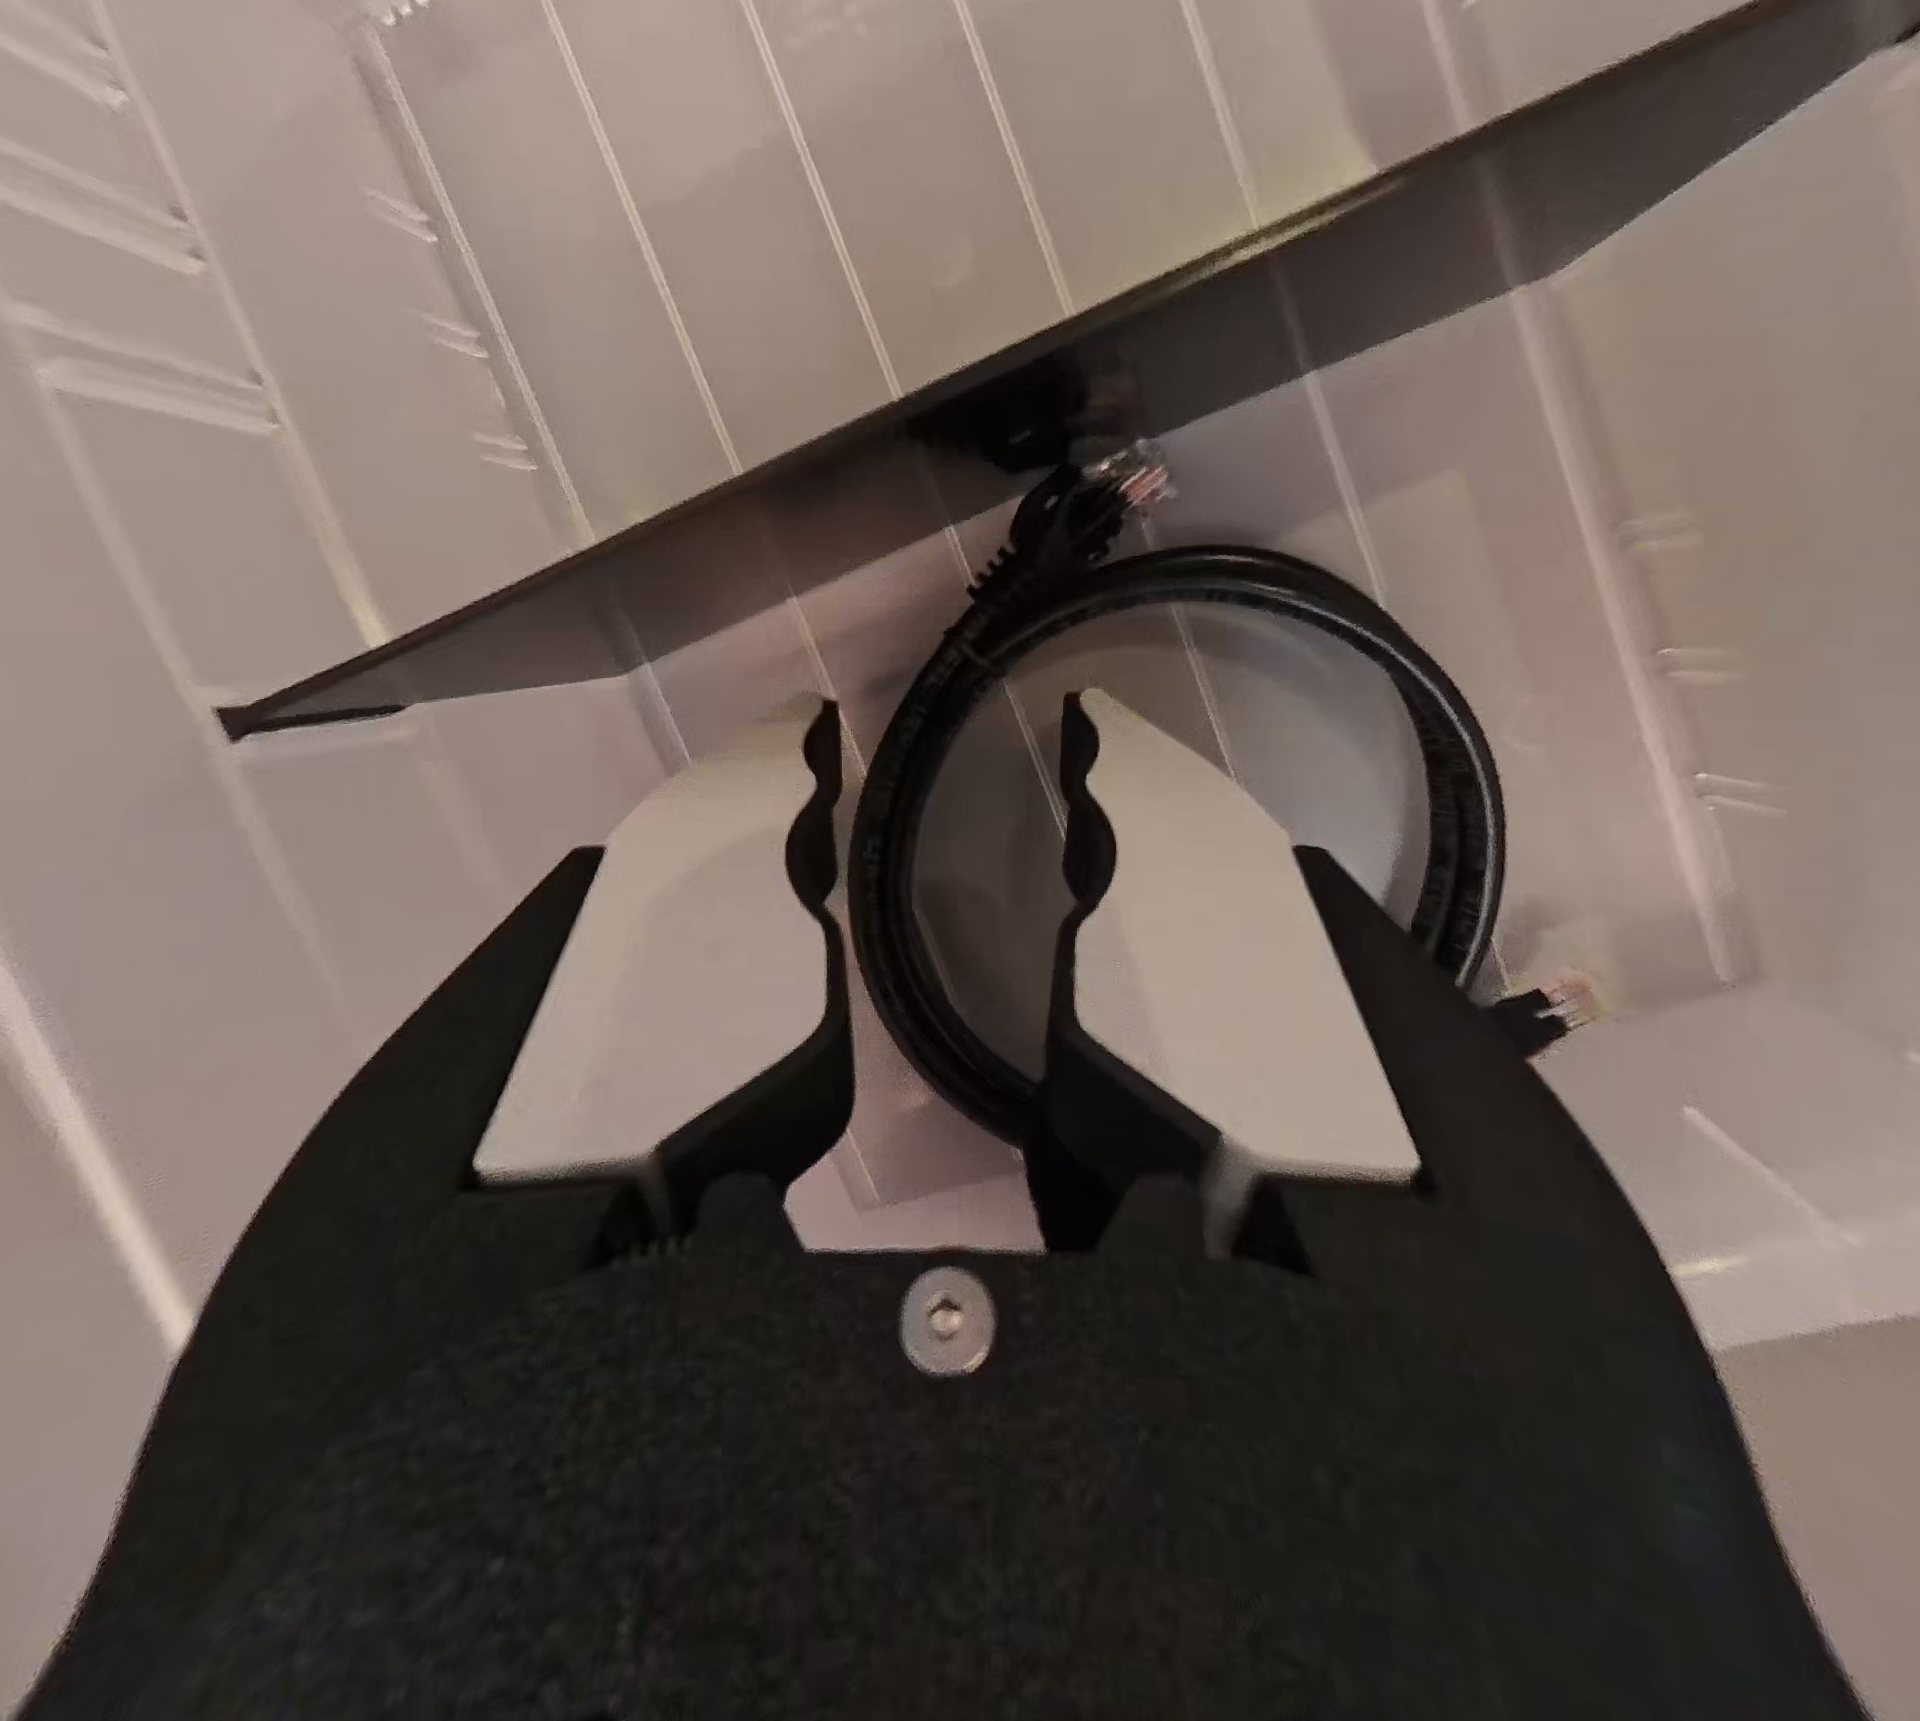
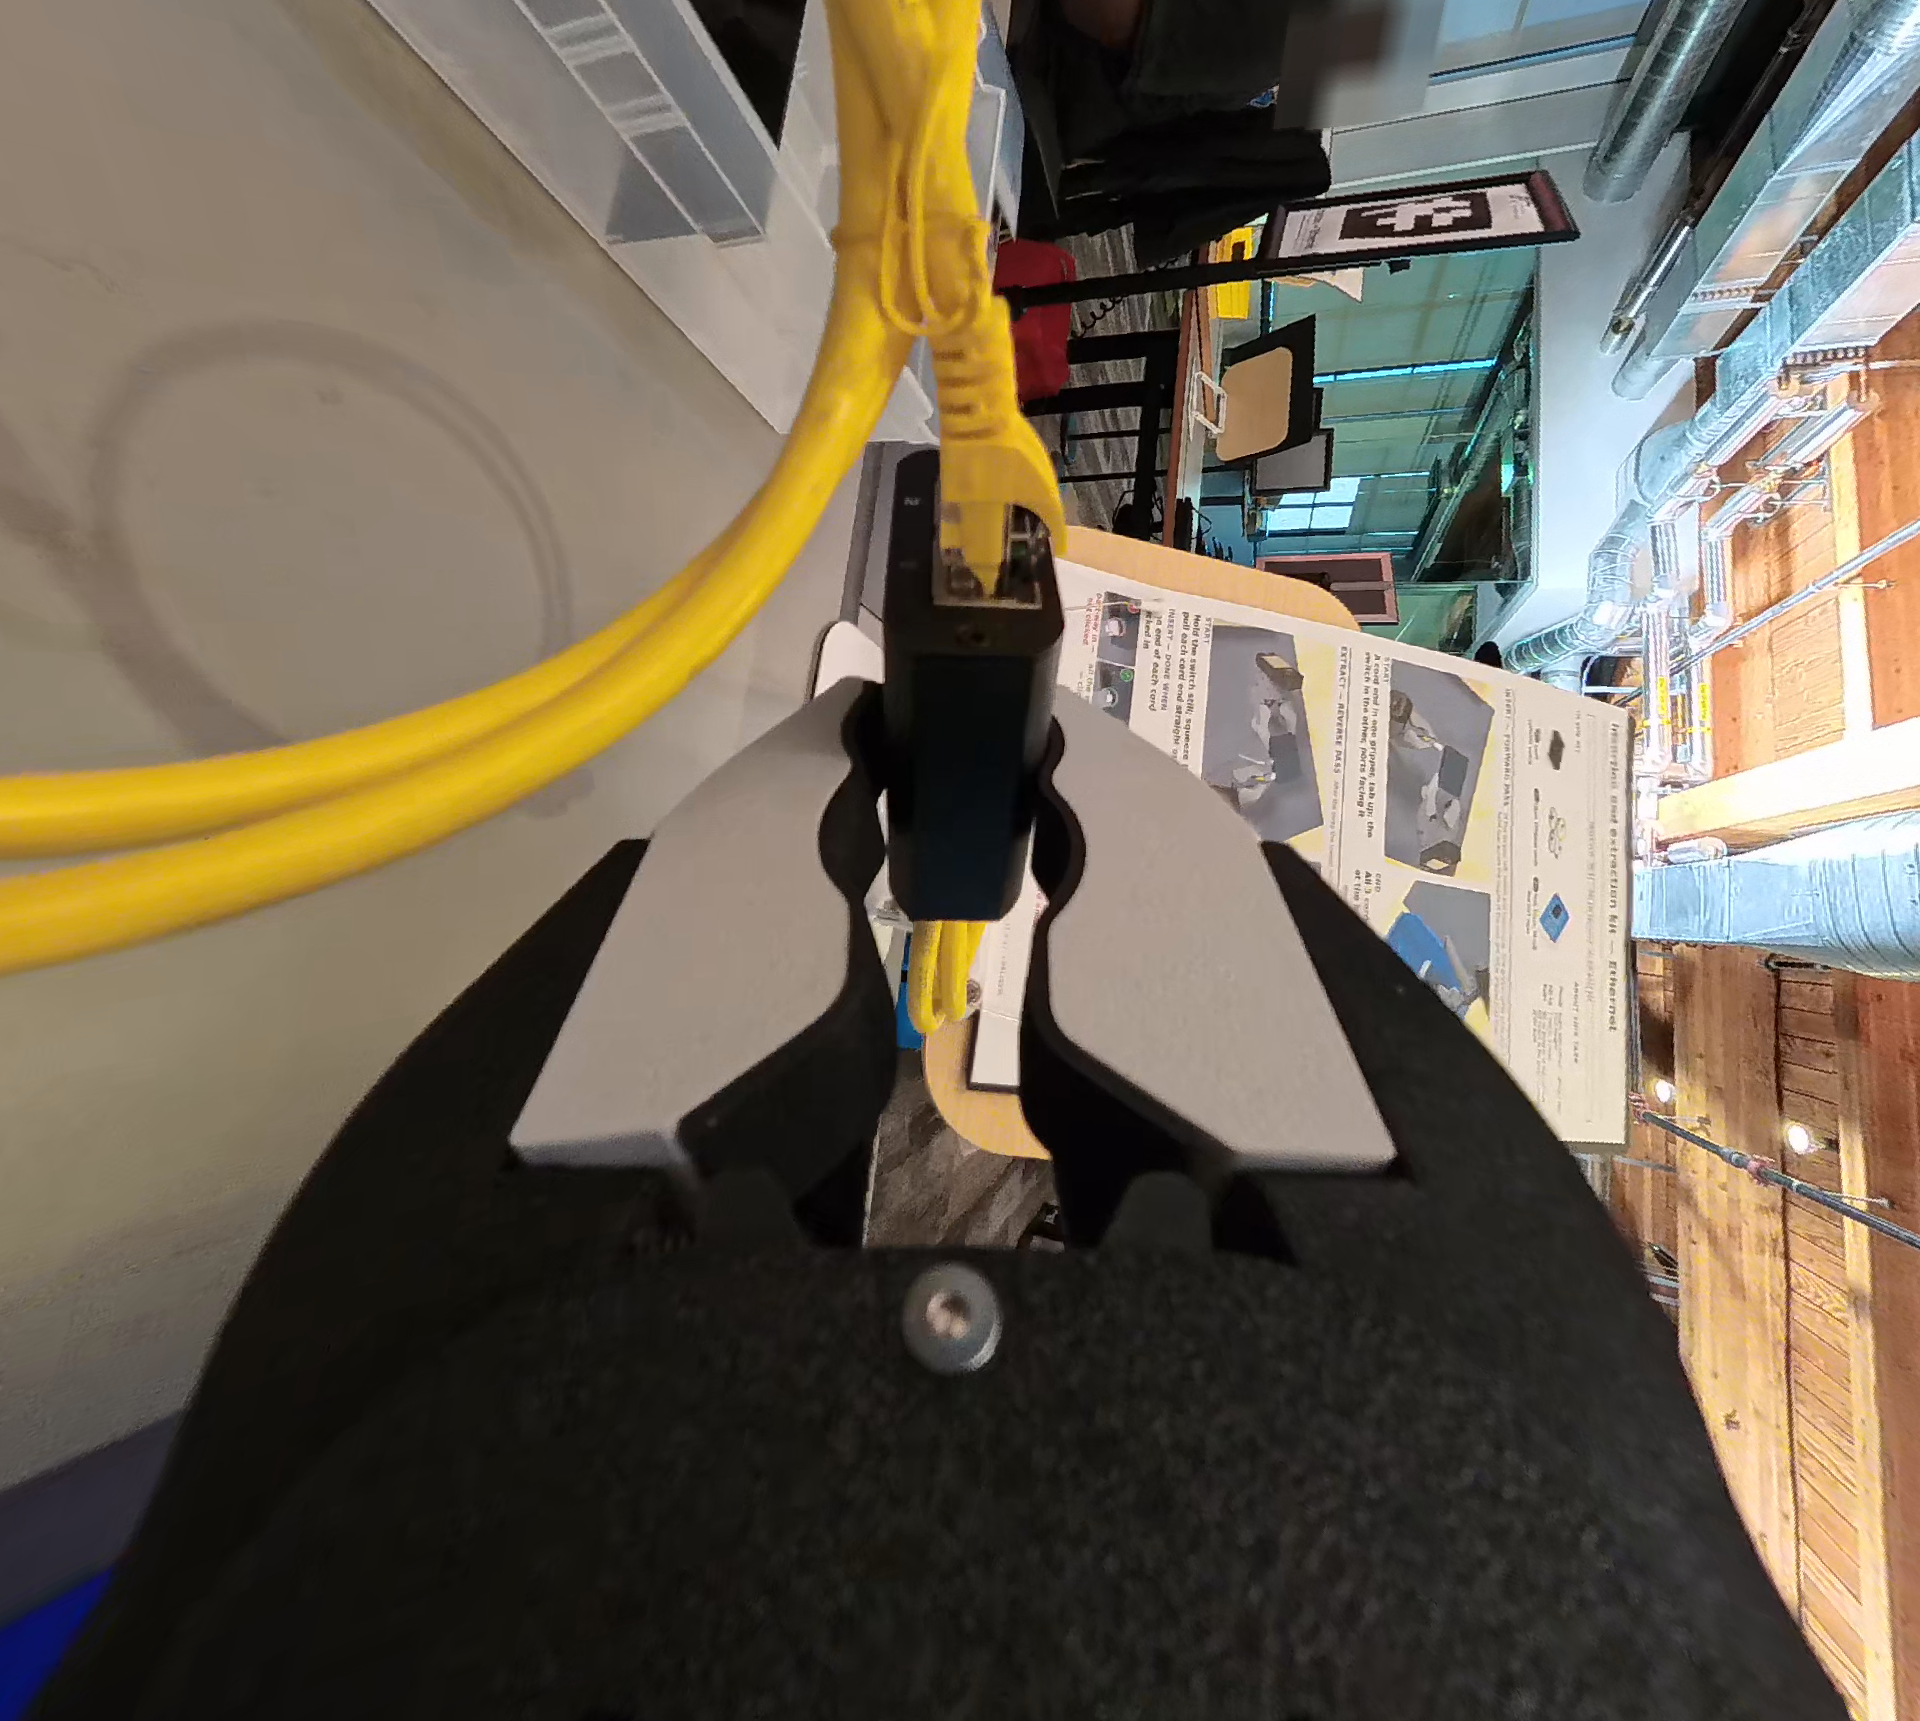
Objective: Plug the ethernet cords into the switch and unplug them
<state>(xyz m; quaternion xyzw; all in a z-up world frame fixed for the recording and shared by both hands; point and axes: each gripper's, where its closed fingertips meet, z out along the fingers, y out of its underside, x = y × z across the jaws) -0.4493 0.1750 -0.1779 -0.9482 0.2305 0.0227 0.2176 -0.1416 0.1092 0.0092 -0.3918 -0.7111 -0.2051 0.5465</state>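
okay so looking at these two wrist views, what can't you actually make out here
- Left wrist view: whether the open left gripper touches the coiled black ethernet cord; one finger covers part of the coil.
- Right wrist view: the small black switch's other ports; the plugged-in yellow ethernet cord covers them.
- Yellow cord's far end: cut off at the edge.

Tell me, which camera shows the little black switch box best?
The right wrist view: the black switch sits centred, clamped between the right gripper fingers, with a yellow cord plugged into a port. The left wrist view shows none of it, only a coiled black cord in a clear bin.
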